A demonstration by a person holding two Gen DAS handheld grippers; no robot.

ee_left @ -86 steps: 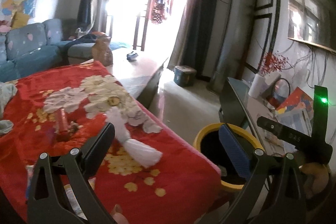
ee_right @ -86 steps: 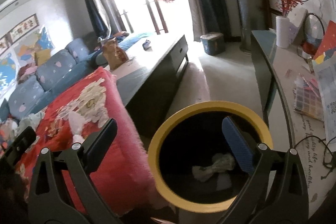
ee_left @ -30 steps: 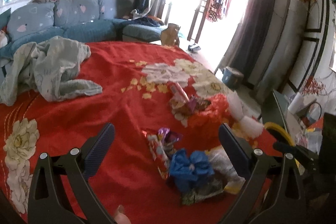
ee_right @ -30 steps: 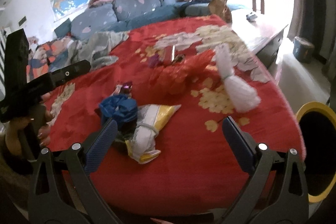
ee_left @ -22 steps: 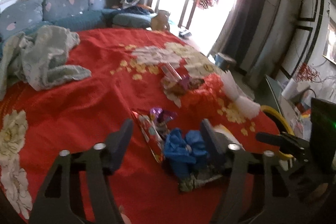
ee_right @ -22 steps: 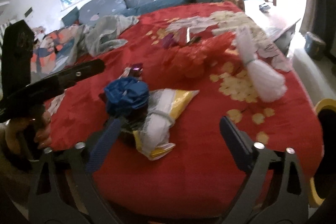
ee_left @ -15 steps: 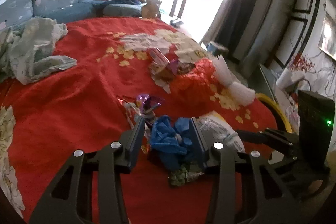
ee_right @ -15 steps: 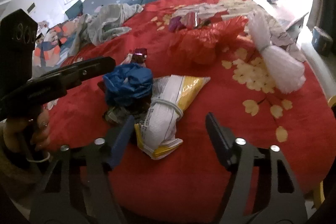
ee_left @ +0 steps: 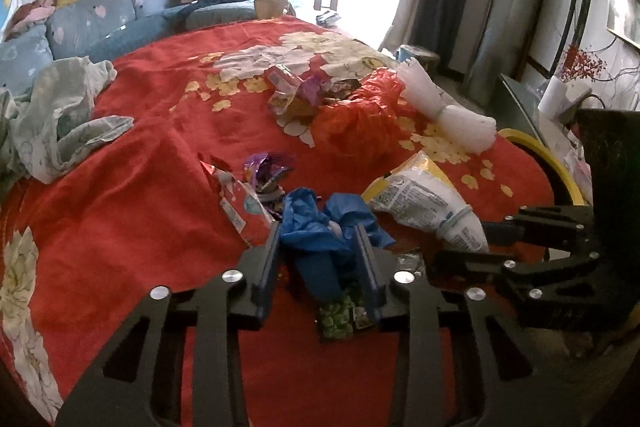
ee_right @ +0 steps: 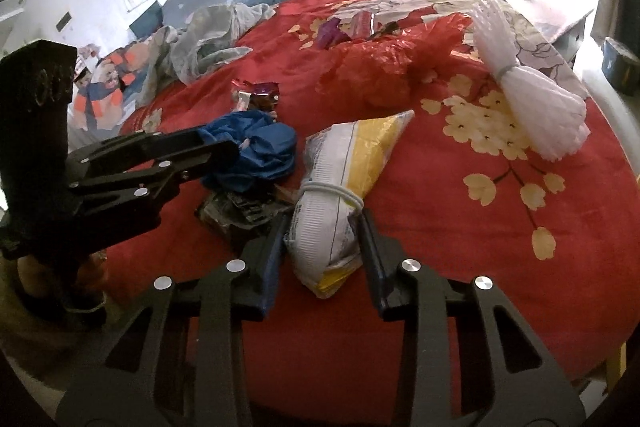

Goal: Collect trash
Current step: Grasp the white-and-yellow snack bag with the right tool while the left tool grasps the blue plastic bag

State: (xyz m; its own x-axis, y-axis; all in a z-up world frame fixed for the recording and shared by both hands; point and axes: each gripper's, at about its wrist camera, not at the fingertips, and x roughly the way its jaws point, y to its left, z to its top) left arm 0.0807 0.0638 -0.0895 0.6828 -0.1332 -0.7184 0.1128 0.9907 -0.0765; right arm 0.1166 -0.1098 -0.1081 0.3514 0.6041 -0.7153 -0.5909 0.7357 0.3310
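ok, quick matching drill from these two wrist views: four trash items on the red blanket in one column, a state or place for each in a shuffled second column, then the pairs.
Items
1. blue crumpled bag
2. white and yellow snack bag
3. white foam net bundle
4. red plastic bag

States
A. lies loose near the blanket's edge toward the yellow-rimmed bin
B. between the left gripper fingers
C. crumpled mid-blanket, wrappers just behind it
D. between the right gripper fingers, band round it

Pairs: 1-B, 2-D, 3-A, 4-C
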